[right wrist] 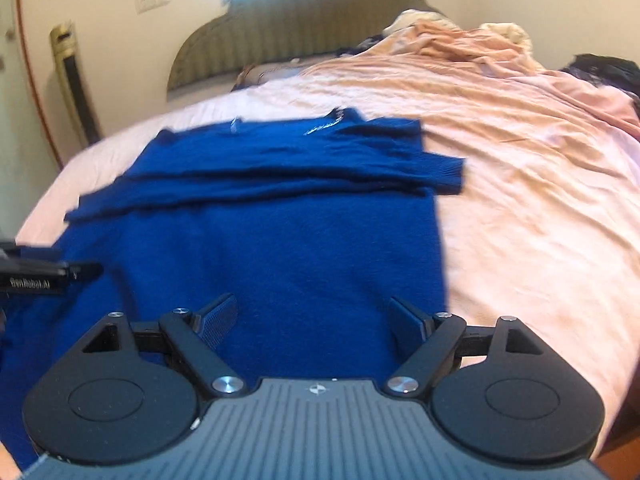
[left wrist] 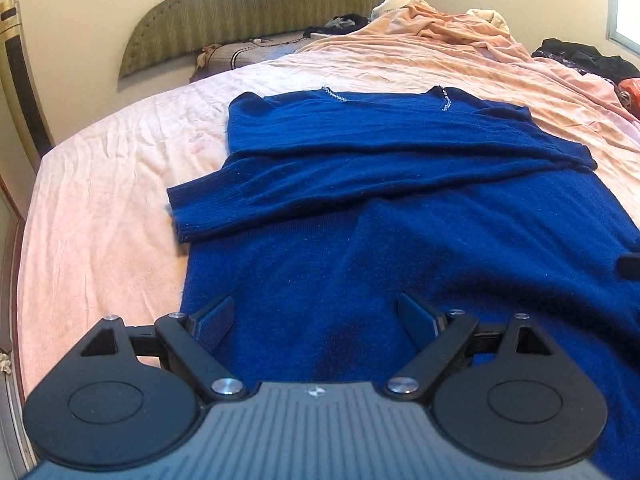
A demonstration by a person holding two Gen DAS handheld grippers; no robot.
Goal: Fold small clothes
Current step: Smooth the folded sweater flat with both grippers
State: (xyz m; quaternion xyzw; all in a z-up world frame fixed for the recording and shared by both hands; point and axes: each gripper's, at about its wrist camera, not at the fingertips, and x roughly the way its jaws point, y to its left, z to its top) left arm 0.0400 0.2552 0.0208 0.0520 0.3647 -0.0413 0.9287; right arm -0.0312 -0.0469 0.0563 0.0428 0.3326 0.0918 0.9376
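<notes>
A dark blue knit sweater [left wrist: 360, 208] lies flat on the pink bed sheet [left wrist: 100, 208], collar toward the headboard, both sleeves folded across its chest. My left gripper [left wrist: 316, 316] hovers open over the sweater's lower left part, nothing between its fingers. In the right wrist view the same sweater [right wrist: 280, 232] fills the left half, and my right gripper [right wrist: 314, 316] stands open above its lower right hem near the edge. The left gripper's black body [right wrist: 36, 276] pokes in at the left side of that view.
A crumpled peach blanket [left wrist: 460, 40] is heaped at the far right of the bed. Dark clothes [left wrist: 584, 56] and something red [left wrist: 630, 92] lie at the right edge. A padded headboard [left wrist: 248, 8] backs the bed. A gold and black floor unit [left wrist: 20, 80] stands at left.
</notes>
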